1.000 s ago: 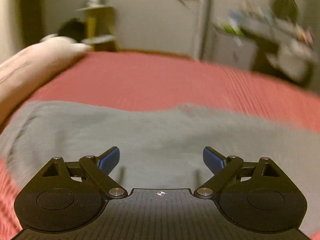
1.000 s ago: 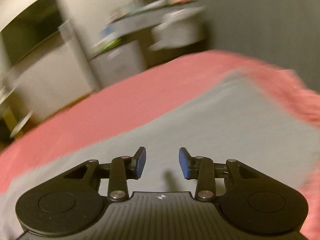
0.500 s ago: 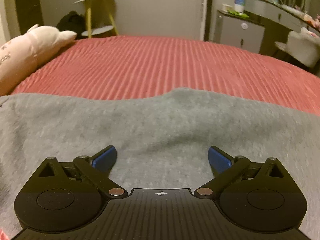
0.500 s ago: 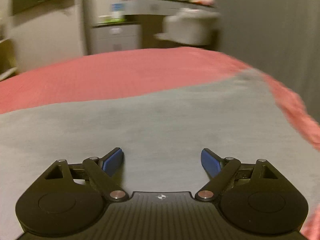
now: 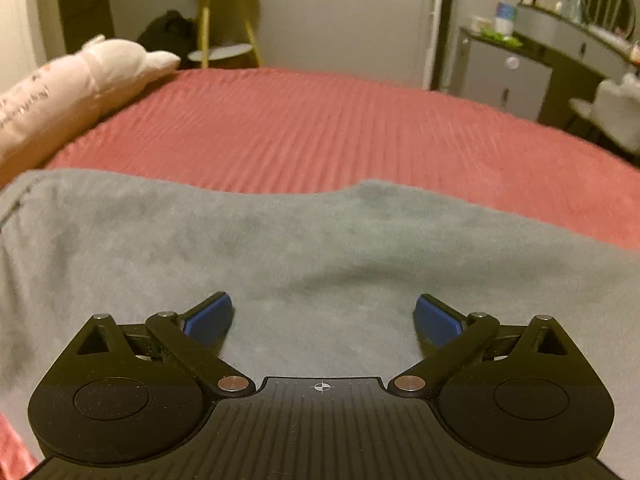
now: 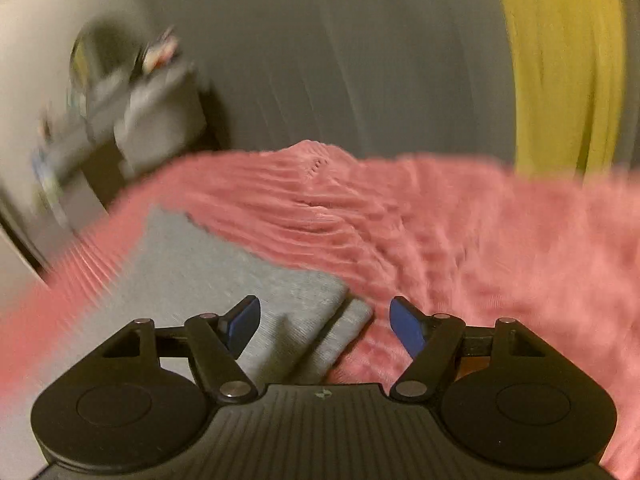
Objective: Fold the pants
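Observation:
Grey pants lie flat across a red ribbed bedspread. My left gripper hovers over the middle of the cloth with its jaws wide open and nothing between them. In the right wrist view the pants' leg ends lie stacked, one cuff edge over the other, on the bedspread. My right gripper is over that corner; its jaws are closing, the cuff edges lie below and between them, and the pads are not pressing on the cloth.
A pale pink plush pillow lies at the bed's left side. A yellow side table and a grey dresser stand beyond the bed. A yellow curtain hangs behind the bed's end in the right wrist view.
My right gripper swung fast to the right along the pants to the cuff end, rolled level, and widened. The left gripper sank slightly toward the cloth and stayed wide.

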{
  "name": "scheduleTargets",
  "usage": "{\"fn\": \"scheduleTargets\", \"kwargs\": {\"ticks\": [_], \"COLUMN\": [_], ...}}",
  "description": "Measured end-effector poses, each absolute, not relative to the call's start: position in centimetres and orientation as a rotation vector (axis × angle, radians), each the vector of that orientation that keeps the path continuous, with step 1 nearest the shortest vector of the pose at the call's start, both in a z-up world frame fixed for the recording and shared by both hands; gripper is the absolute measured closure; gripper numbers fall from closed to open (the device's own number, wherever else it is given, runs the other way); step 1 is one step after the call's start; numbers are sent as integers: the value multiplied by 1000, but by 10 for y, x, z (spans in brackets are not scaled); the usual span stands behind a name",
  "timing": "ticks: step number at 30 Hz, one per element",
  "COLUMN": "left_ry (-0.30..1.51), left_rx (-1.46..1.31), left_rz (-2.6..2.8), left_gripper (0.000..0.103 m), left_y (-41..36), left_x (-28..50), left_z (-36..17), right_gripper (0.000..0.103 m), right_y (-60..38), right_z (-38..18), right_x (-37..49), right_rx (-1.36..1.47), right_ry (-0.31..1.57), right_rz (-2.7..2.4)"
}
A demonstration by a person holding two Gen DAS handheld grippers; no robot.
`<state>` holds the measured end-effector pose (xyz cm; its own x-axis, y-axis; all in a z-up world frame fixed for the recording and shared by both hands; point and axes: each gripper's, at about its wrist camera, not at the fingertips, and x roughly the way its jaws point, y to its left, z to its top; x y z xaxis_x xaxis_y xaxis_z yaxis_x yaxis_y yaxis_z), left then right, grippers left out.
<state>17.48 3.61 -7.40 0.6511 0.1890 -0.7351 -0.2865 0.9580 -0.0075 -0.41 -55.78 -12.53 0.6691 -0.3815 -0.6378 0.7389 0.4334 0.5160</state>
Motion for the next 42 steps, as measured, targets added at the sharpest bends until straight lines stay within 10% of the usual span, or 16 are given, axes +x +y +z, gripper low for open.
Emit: {"fn": "scheduleTargets", "kwargs": {"ticks": [3, 14, 17, 26, 28, 42], "left_ry": [818, 949, 948, 940, 939, 905], "left_rx": [-182, 0, -8, -1, -5, -69], "left_rz": [161, 45, 50, 62, 64, 93], "left_gripper": [1, 1, 1, 1, 1, 1], "left_y": [19, -38, -37, -41, -40, -32], "left_x": [162, 146, 147, 145, 145, 139], "left_z": [-65, -81, -83, -84, -84, -77], "right_gripper": [74, 59, 91, 73, 86, 94], "right_y": [-568, -564, -562, -574, -571, -386], "right_z": [-139, -144, -131, -141, -137, -8], "right_x": [-7, 25, 30, 43, 47, 104], "right_rx": [1058, 1085, 1007, 1054, 1007, 247], "right_ry": [473, 537, 520, 540, 556, 489], "right_rz": [-673, -664, -654, -617, -615, -30]}}
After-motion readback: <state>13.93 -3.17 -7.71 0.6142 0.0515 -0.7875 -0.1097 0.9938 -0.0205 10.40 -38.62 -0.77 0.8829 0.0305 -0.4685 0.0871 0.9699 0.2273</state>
